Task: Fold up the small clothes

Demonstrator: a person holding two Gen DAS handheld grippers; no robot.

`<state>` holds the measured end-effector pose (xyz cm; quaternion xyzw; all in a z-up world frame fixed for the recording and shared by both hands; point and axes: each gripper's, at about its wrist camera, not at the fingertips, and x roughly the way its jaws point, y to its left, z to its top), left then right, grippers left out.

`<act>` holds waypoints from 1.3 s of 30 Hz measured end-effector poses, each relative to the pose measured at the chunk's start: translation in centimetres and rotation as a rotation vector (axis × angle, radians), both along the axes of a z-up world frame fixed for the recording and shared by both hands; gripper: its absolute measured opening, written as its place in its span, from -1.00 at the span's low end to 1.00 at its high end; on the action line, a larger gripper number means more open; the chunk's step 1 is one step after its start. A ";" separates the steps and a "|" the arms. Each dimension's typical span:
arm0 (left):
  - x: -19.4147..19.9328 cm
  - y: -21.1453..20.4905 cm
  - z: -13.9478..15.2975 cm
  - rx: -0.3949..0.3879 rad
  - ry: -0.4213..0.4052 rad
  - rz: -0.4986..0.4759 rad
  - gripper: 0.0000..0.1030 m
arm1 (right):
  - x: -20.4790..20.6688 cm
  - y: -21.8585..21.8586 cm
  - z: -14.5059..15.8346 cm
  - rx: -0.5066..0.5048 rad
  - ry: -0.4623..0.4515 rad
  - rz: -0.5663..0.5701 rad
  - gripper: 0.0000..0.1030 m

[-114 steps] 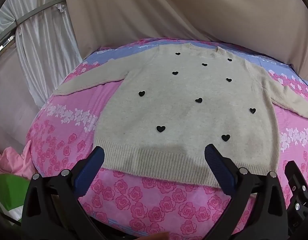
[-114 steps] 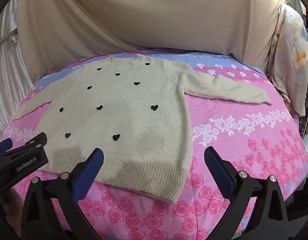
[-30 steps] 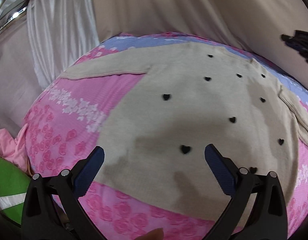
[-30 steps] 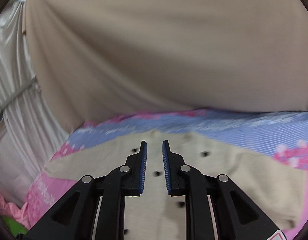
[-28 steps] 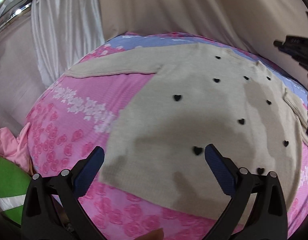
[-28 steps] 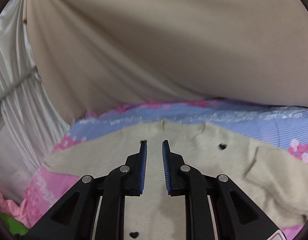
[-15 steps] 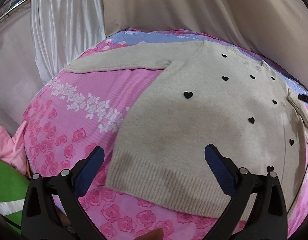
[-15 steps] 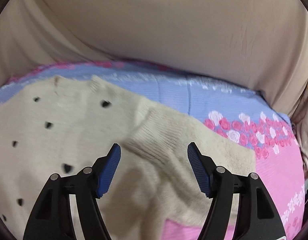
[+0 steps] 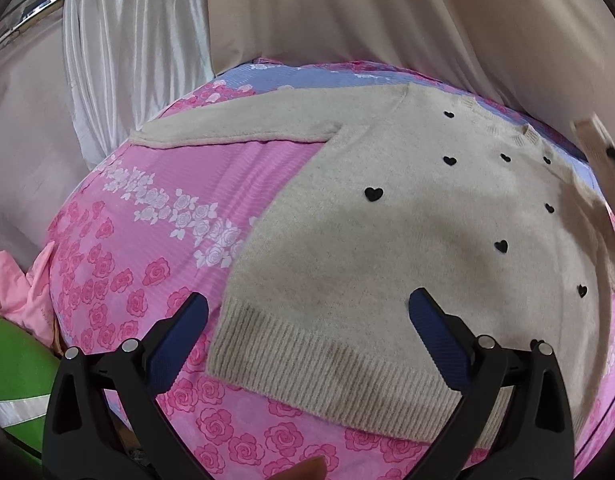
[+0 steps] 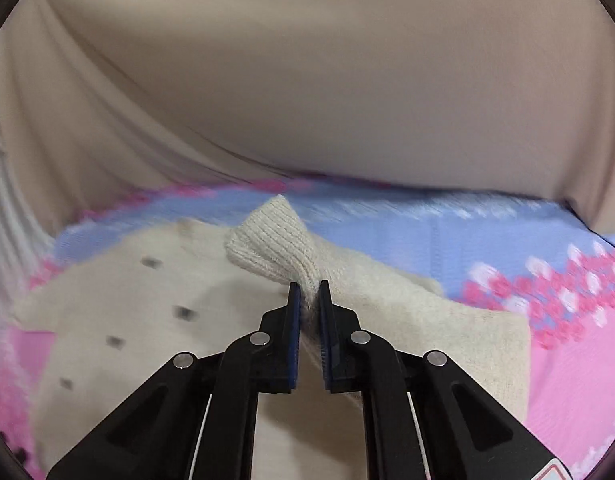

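A small beige sweater [image 9: 407, 240] with black hearts lies flat on the pink floral bed. Its left sleeve [image 9: 235, 130] stretches out to the left. My left gripper [image 9: 307, 316] is open and empty, hovering over the ribbed hem [image 9: 315, 368]. My right gripper [image 10: 308, 294] is shut on the ribbed cuff [image 10: 273, 242] of the right sleeve and holds it up above the sweater body [image 10: 147, 300]. The lifted sleeve also shows in the left wrist view [image 9: 597, 160] at the far right.
The pink rose-print bedspread [image 9: 147, 248] has a blue striped band at the far end [image 10: 467, 220]. Beige drapes [image 10: 307, 80] hang behind, white curtains [image 9: 139, 52] at left. Pink cloth [image 9: 23, 280] and a green item [image 9: 15, 376] lie beside the bed.
My right gripper was open over the folded right sleeve; it has now shut on the cuff and lifted it. The left gripper has drifted slightly and stays open.
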<state>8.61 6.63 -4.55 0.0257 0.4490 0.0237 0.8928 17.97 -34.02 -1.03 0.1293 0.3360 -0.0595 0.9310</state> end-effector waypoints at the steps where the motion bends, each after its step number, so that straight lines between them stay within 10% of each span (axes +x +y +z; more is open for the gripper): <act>1: 0.1 0.3 0.2 -0.003 -0.004 0.004 0.91 | 0.6 2.0 0.3 0.013 -0.005 0.040 -0.84; 9: 1.1 3.0 0.5 -0.009 -0.004 0.034 0.91 | 3.3 17.2 -7.4 -0.053 0.168 0.306 -0.73; 14: 3.2 4.6 0.1 -0.047 0.013 0.010 0.91 | -6.1 10.9 -6.2 0.004 0.112 0.022 -0.19; 19: 8.8 2.1 -1.1 -0.209 0.073 -0.049 0.91 | -13.6 0.1 -8.5 0.023 0.218 -0.279 -0.12; 30: 17.7 -10.7 -6.5 -0.310 0.166 -0.081 0.87 | -13.0 -4.8 -12.0 0.171 0.192 -0.317 -0.12; 34: 19.1 -12.8 -7.0 -0.295 0.130 -0.106 0.17 | -11.4 -5.4 -12.9 0.184 0.185 -0.296 -0.14; 36: 19.9 -13.8 -6.9 -0.263 0.118 -0.127 -0.28 | -10.7 -5.8 -12.6 0.200 0.179 -0.275 -0.63; 39: 21.1 -14.2 -5.4 -0.237 0.051 -0.138 -0.73 | -11.0 -6.1 -10.3 0.167 0.114 -0.273 -0.76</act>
